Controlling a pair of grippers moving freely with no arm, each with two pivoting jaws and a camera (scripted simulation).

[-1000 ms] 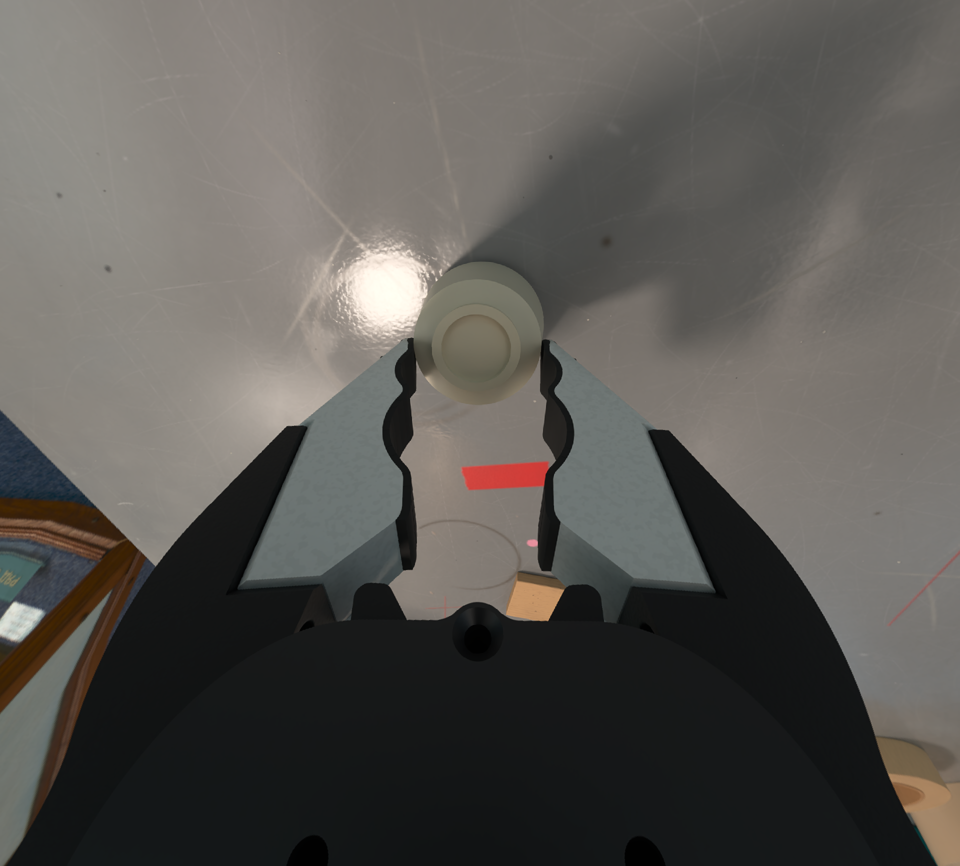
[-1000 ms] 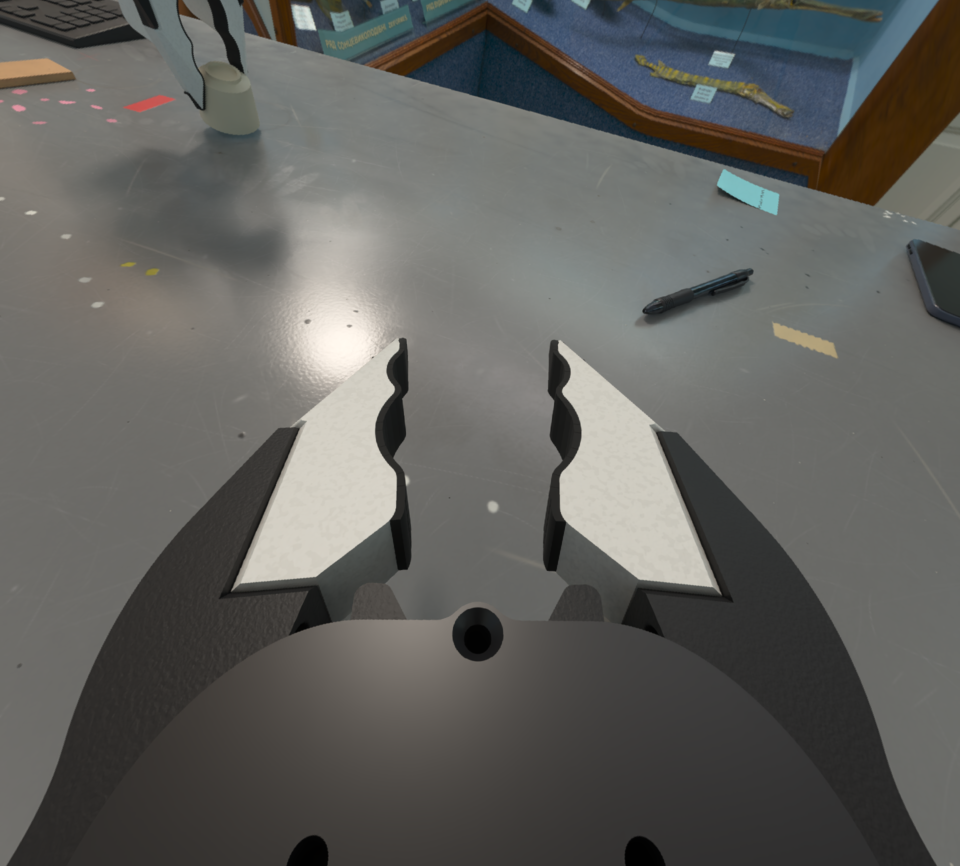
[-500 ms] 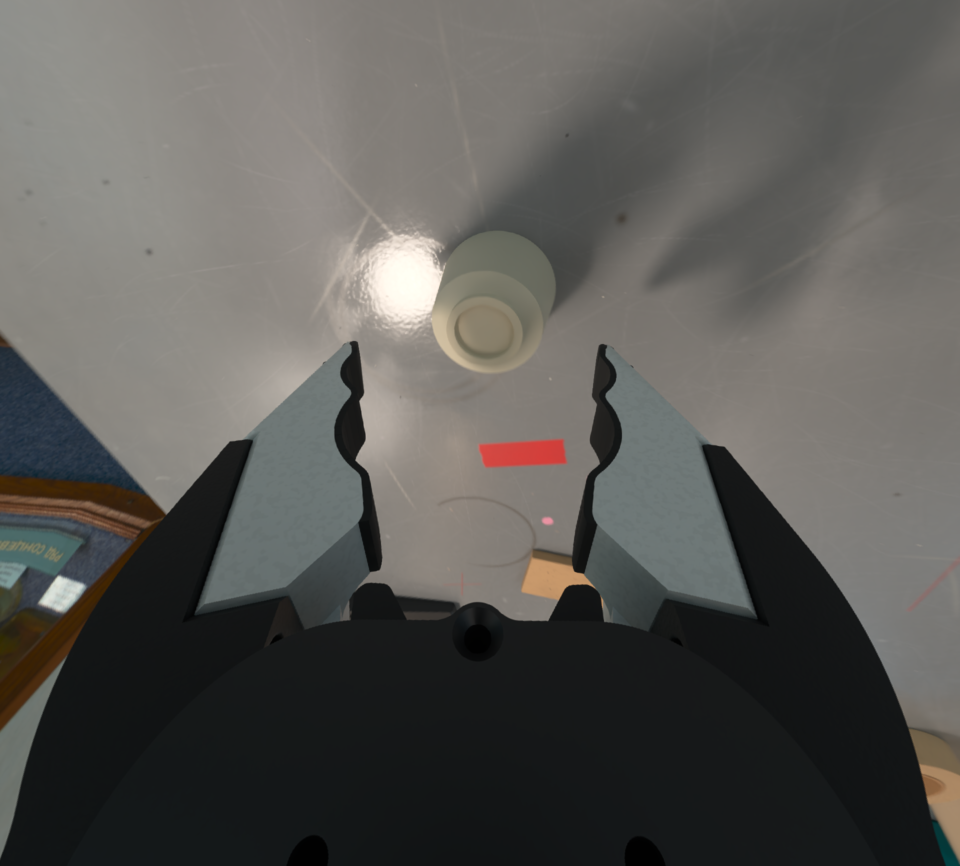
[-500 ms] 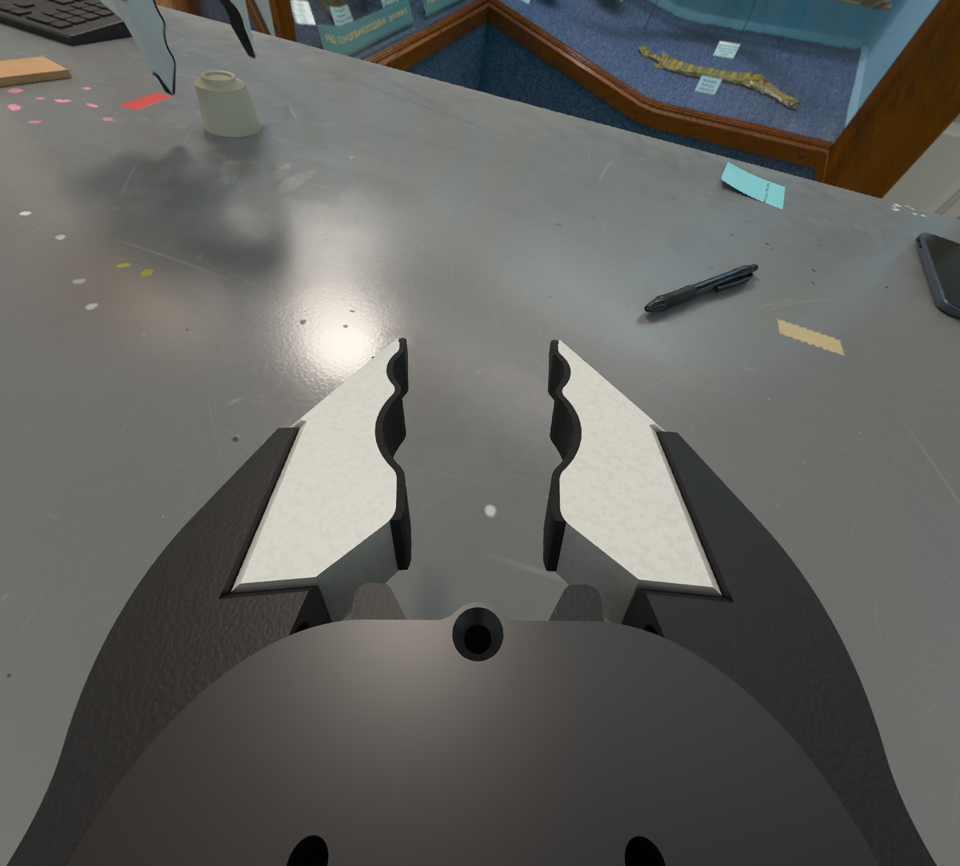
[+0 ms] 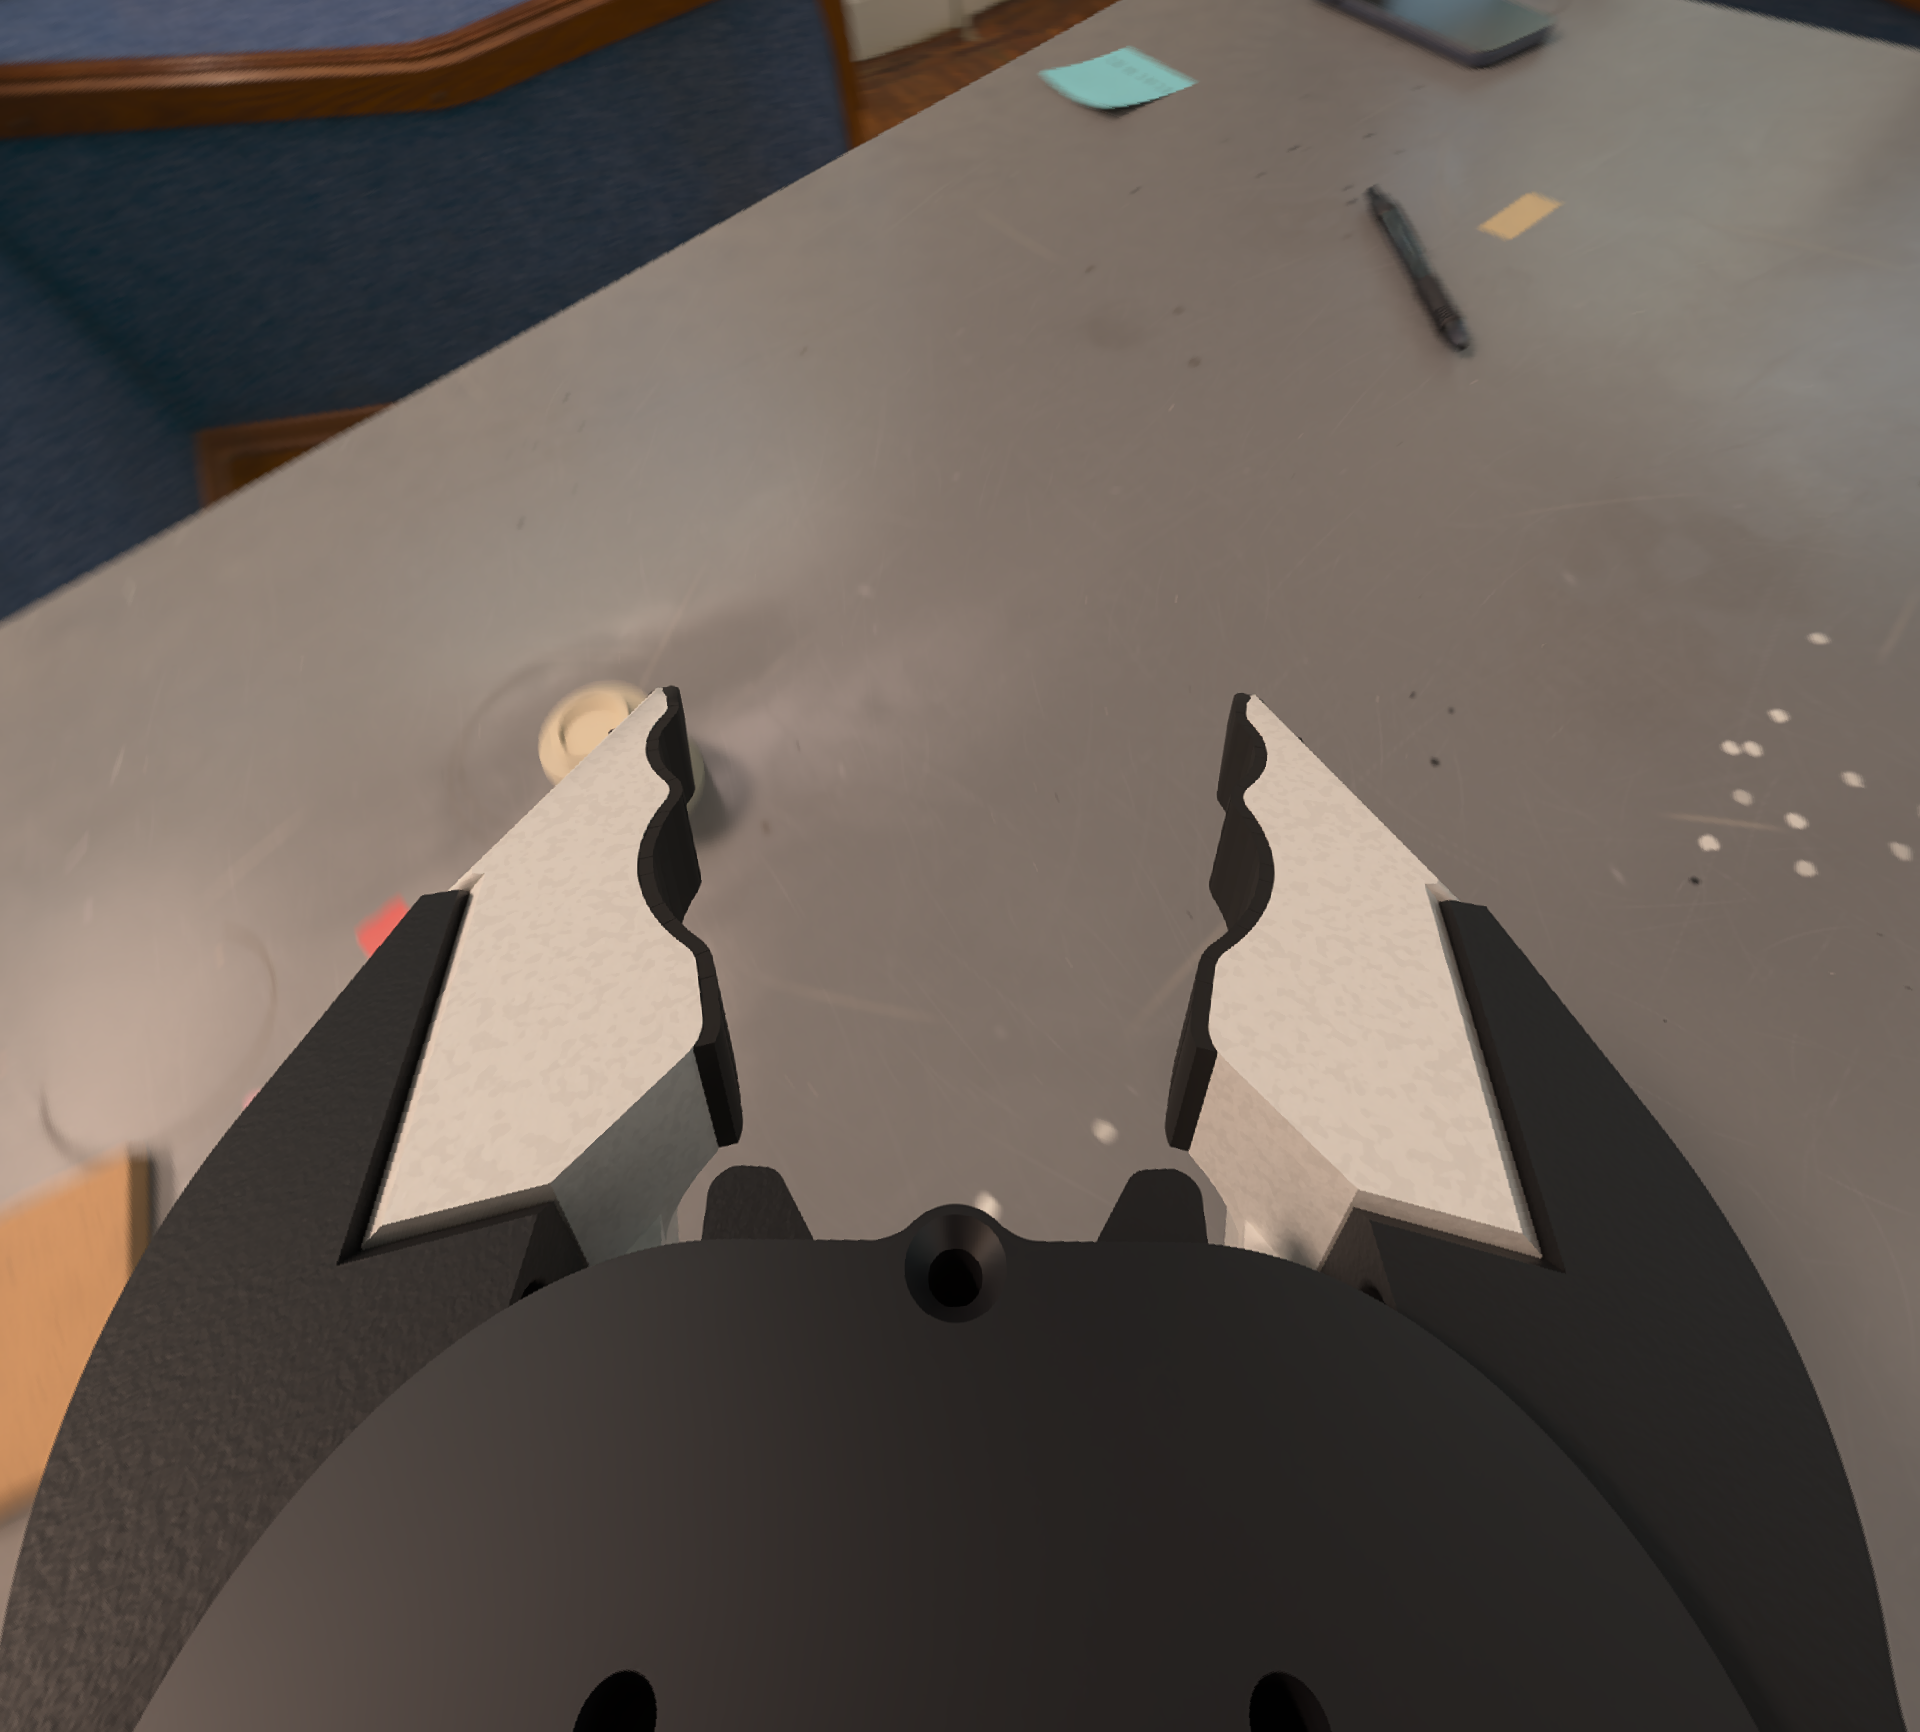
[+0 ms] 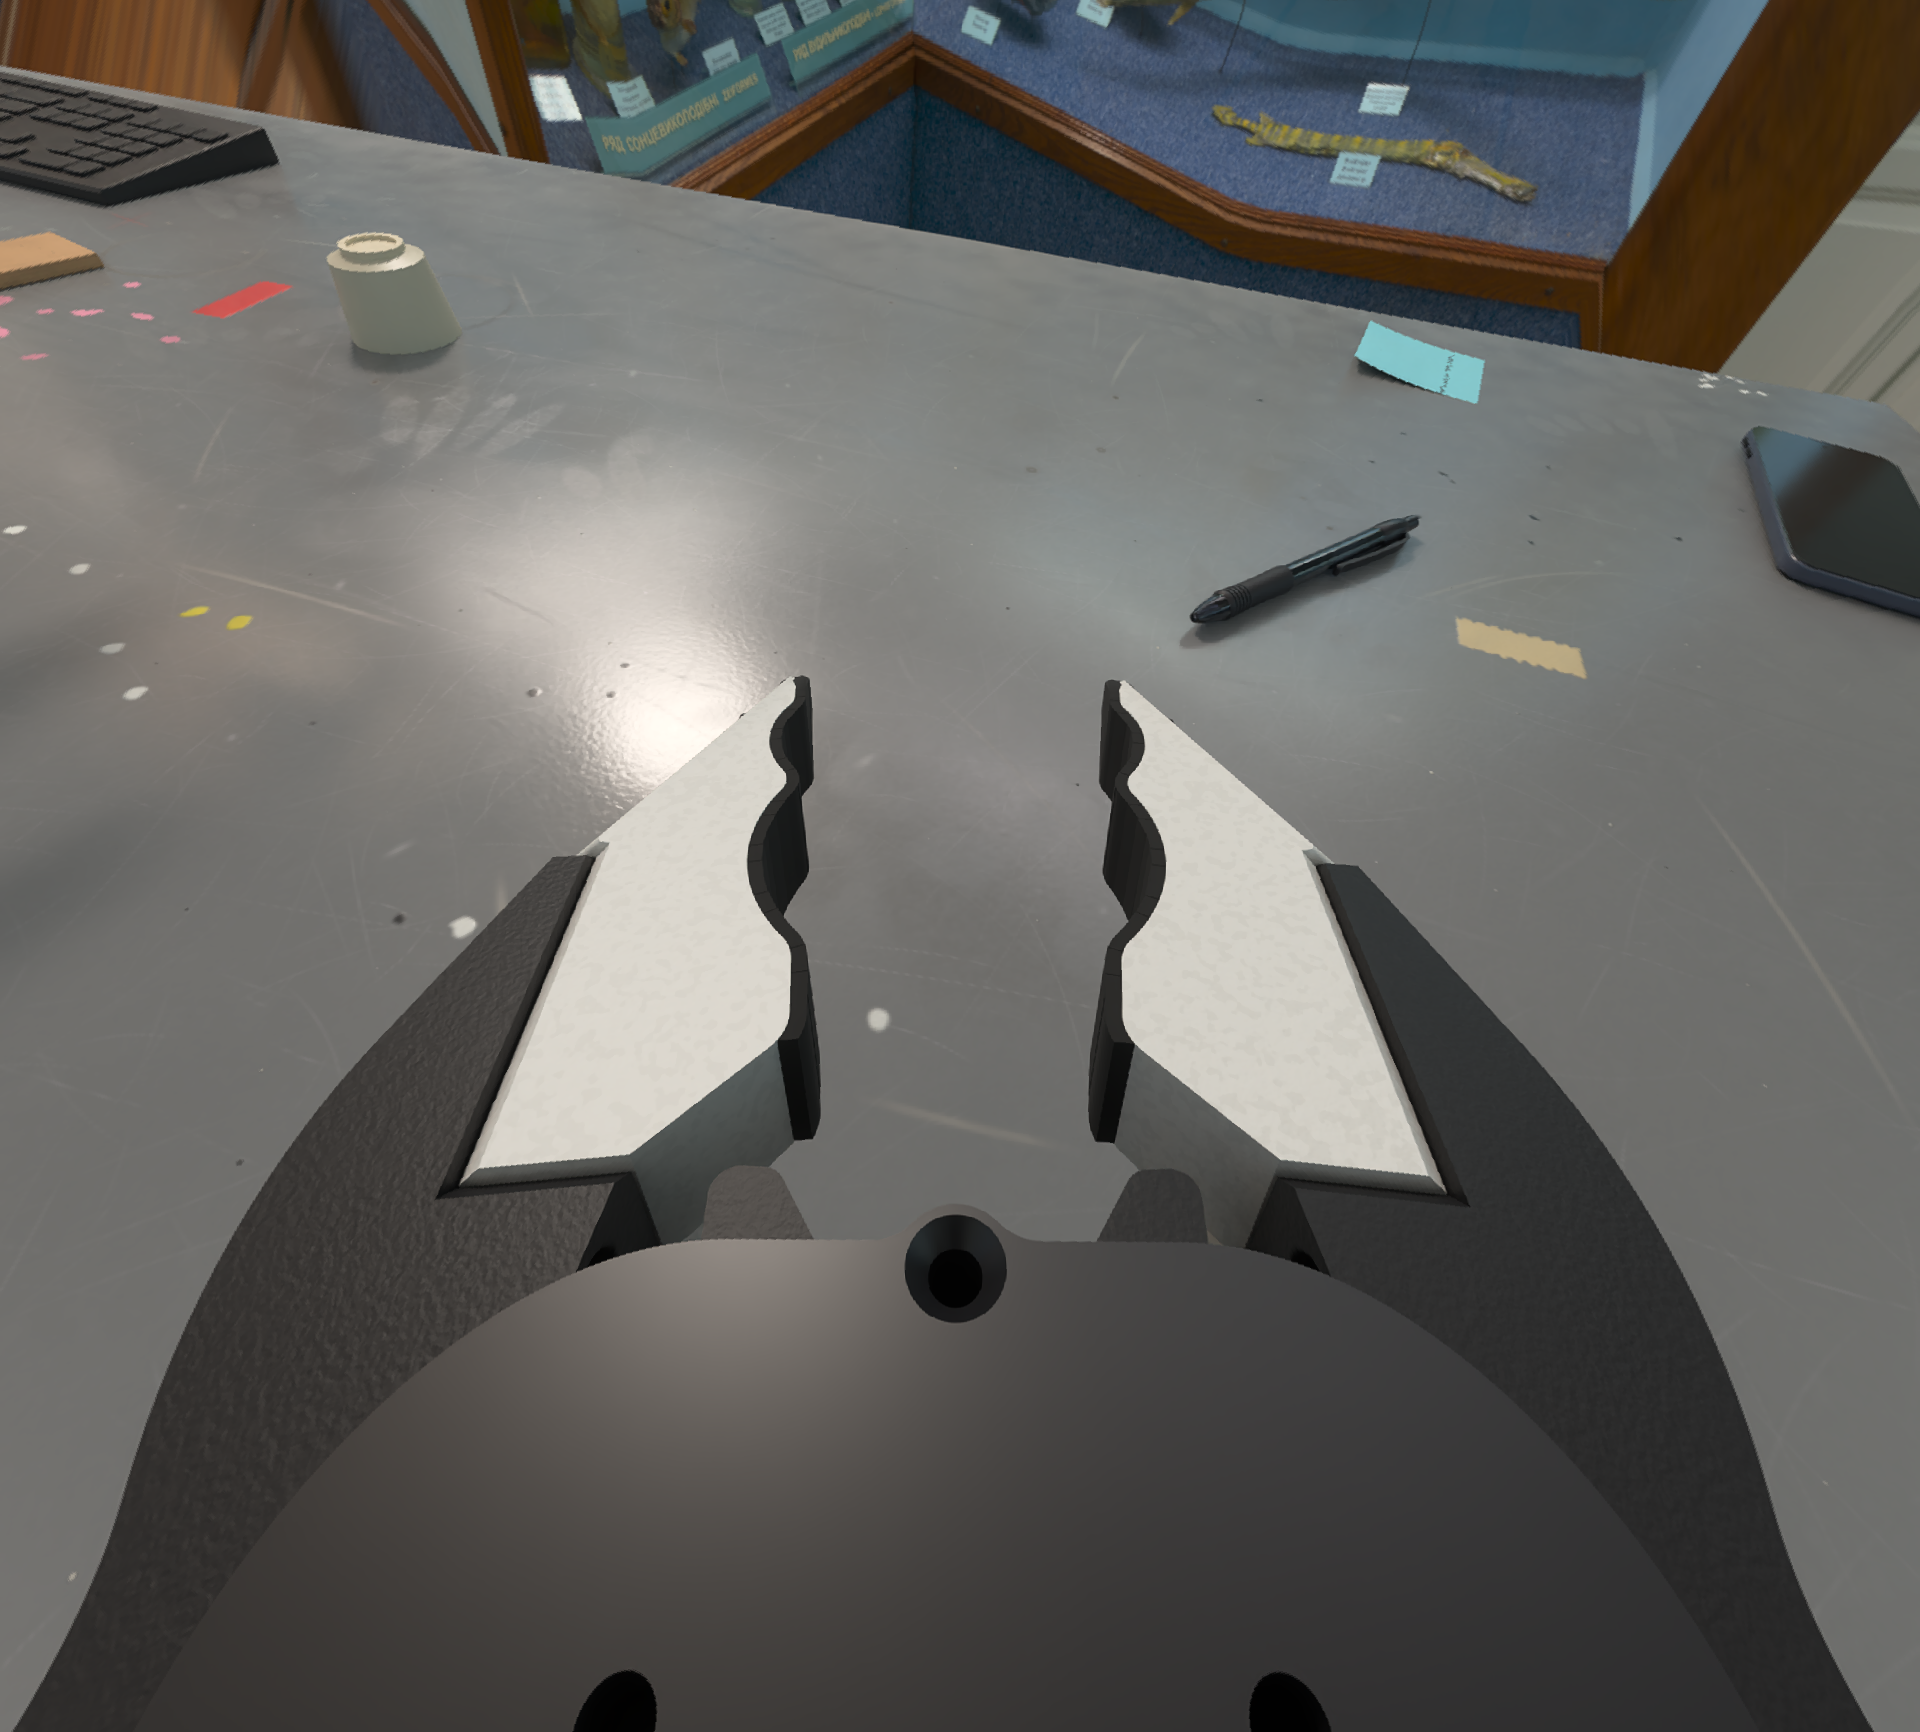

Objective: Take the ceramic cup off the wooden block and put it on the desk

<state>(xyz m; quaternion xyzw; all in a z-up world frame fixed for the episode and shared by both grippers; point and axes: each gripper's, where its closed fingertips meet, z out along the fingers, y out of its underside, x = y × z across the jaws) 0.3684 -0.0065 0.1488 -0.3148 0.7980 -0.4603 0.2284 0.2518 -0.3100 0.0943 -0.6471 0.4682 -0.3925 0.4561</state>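
My grey desk [image 6: 935, 456], scuffed and glossy, carries: far left, a black keyboard [image 6: 114, 144], wooden block [image 6: 42, 259], red tape strip [image 6: 242, 298] and cream ceramic cup [image 6: 393, 295], upside down. Right side: blue sticky note [image 6: 1418, 363], black pen [image 6: 1304, 568], tan tape piece [image 6: 1520, 646], dark phone [image 6: 1839, 529].

From your right tongs' view, the ceramic cup [image 6: 393, 298] stands inverted on the counter [image 6: 831, 456], far left. Left of it lie a tape strip [image 6: 242, 298] and the wooden block [image 6: 44, 257]; a keyboard [image 6: 114, 142] sits behind. The pen [image 6: 1304, 567], sticky note [image 6: 1419, 362] and phone [image 6: 1839, 529] lie to your right.
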